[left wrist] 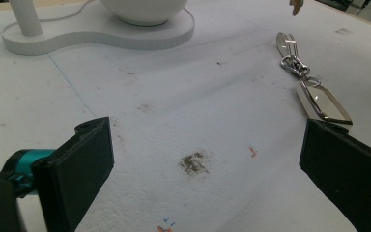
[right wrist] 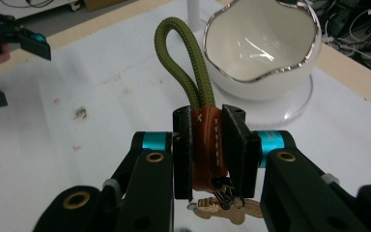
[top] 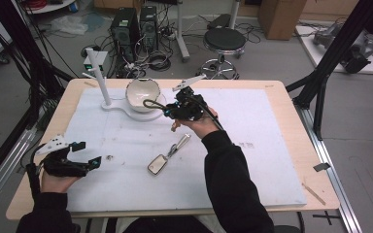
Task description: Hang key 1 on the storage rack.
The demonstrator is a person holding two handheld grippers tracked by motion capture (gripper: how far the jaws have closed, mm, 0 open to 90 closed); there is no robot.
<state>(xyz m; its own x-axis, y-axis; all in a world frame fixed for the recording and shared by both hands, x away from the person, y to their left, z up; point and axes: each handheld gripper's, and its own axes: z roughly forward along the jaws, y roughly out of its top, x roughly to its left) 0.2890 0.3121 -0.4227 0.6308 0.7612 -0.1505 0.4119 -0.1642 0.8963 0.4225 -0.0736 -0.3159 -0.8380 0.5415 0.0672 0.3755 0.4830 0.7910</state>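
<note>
Table: pale wood top (top: 291, 104) covered by a white foam sheet (top: 252, 160).
Bowl: white bowl (top: 143, 92) on a white stand (top: 108, 104) with an upright post, at the far left of the sheet.
Right gripper (top: 167, 111): held just beside the bowl, with a dark cord loop (top: 150, 103) at its tip; jaw state is hard to make out.
Left gripper (top: 88, 154): near the left edge, jaws apart.
Metal keychain (top: 167, 155): flat on the sheet, between the hands.
</note>
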